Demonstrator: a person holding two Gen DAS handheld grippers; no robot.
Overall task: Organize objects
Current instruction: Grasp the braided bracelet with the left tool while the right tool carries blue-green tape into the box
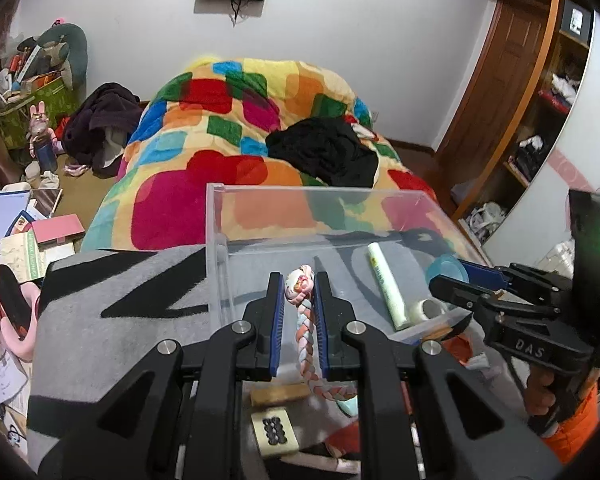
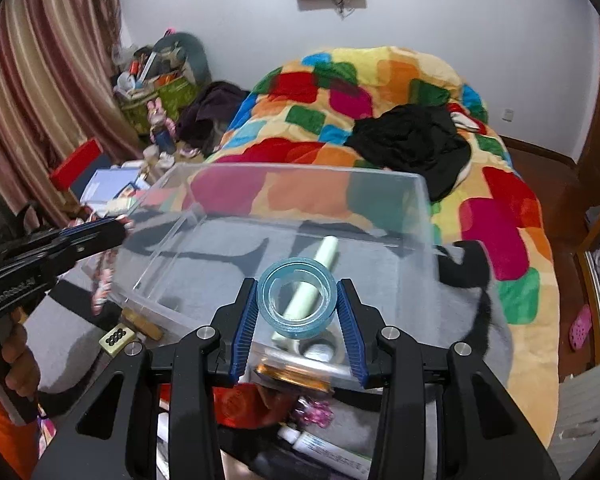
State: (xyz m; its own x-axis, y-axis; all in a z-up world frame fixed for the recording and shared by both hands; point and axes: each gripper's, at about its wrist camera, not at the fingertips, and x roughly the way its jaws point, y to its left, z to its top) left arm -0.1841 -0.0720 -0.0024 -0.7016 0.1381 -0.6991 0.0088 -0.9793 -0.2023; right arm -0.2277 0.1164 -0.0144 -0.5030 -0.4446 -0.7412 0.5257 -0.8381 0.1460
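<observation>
My left gripper is shut on a pastel braided cord with a small figure head at its top, just over the near wall of a clear plastic box. The cord's tail hangs down outside the box. My right gripper is shut on a blue translucent tape roll, held over the box's near side. A pale green tube and a white tape roll lie in the box. In each wrist view the other gripper shows at the edge: the right one and the left one.
The box rests on a grey and black cloth. A mahjong tile and a wooden block lie in front of it, with small bottles nearby. Behind is a bed with a colourful blanket and black clothes. Clutter fills the left.
</observation>
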